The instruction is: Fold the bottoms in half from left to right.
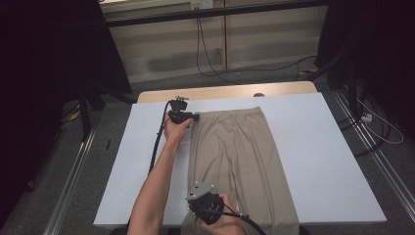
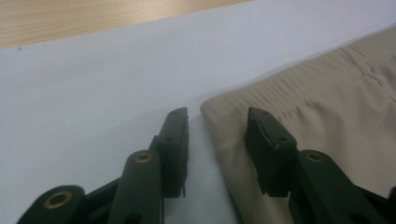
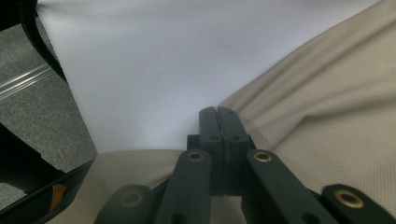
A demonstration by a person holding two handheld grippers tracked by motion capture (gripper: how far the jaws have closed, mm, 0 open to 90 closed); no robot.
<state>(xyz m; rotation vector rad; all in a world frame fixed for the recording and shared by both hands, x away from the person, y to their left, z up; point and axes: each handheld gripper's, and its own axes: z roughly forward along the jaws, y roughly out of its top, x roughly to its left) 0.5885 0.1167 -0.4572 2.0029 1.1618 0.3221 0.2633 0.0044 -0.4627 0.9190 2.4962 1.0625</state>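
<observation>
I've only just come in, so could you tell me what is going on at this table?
A person is handling beige trousers spread on a white table. The right gripper is shut on the trousers' near left edge. The left gripper sits at the waistband corner, jaws apart with the corner between them, not yet pinched.

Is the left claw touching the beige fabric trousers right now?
Touching. In the left gripper view, one finger of the left claw rests on the waistband corner of the beige fabric trousers, jaws unclosed.

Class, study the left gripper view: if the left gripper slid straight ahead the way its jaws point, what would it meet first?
Probably the waistband corner of the beige trousers, which lies between the open jaws of the left gripper; one jaw is over the cloth, the other over the white table cover. Depth is uncertain.
</observation>
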